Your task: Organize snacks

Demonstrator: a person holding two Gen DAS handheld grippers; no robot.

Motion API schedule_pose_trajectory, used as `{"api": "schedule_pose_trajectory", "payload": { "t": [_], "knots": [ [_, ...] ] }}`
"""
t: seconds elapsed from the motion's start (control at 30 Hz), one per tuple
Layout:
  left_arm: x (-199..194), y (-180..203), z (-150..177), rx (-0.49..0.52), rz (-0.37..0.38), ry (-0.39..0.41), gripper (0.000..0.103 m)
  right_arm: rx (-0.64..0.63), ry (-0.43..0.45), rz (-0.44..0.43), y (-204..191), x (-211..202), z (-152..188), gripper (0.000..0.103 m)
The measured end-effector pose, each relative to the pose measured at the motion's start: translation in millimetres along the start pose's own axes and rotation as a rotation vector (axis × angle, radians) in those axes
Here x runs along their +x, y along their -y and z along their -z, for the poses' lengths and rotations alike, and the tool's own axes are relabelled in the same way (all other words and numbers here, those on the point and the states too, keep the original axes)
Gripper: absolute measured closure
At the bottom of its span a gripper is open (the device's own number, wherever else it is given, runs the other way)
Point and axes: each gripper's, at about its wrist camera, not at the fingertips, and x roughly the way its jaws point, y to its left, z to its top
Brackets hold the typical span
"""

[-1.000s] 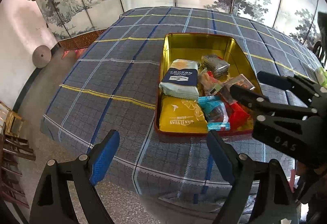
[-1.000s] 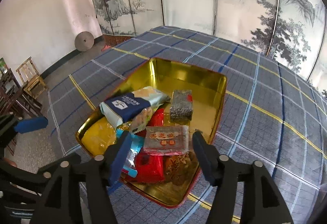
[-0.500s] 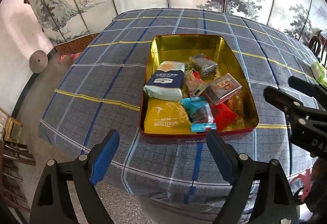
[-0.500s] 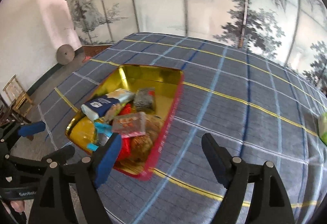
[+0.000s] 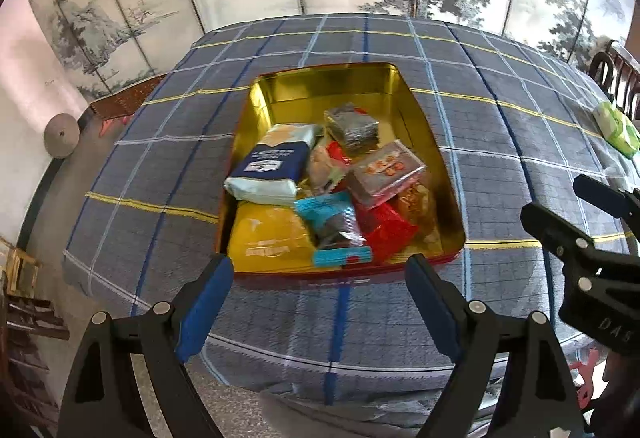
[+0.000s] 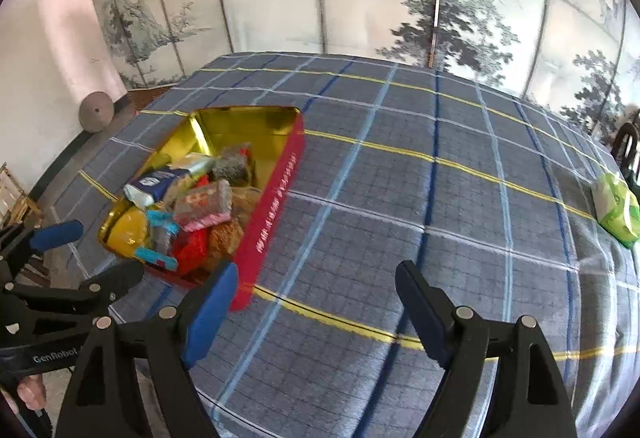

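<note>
We see a red tin (image 5: 448, 194) with a gold inside, standing near the front edge of the plaid-clothed table (image 5: 500, 142) and packed with snacks: a navy-and-white bag (image 5: 272, 170) at the tin's left, a yellow pack (image 5: 272, 238) in its near left corner, a teal wrapper (image 5: 336, 226) and a red pack (image 5: 384, 234) along the near wall, a pink box (image 5: 386, 172) on top, a dark block (image 5: 352, 126) toward the far end. A green pack (image 6: 614, 206) lies well to the tin's right. Our left gripper (image 5: 318, 296) hangs just before the tin's near wall, angled down, jaws apart and empty. Our right gripper (image 6: 316, 302) points down at bare cloth right of the tin, jaws wide, holding nothing.
</note>
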Motion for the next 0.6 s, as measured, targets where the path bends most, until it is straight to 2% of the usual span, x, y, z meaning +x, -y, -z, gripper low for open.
{"api": "schedule_pose_trajectory", "payload": {
  "t": [0.6],
  "knots": [
    [6.4,16.9,-7.3,0.023,0.014,-0.013,0.017,0.045,-0.038,0.022,14.0,9.8,11.6,0.02]
  ]
}}
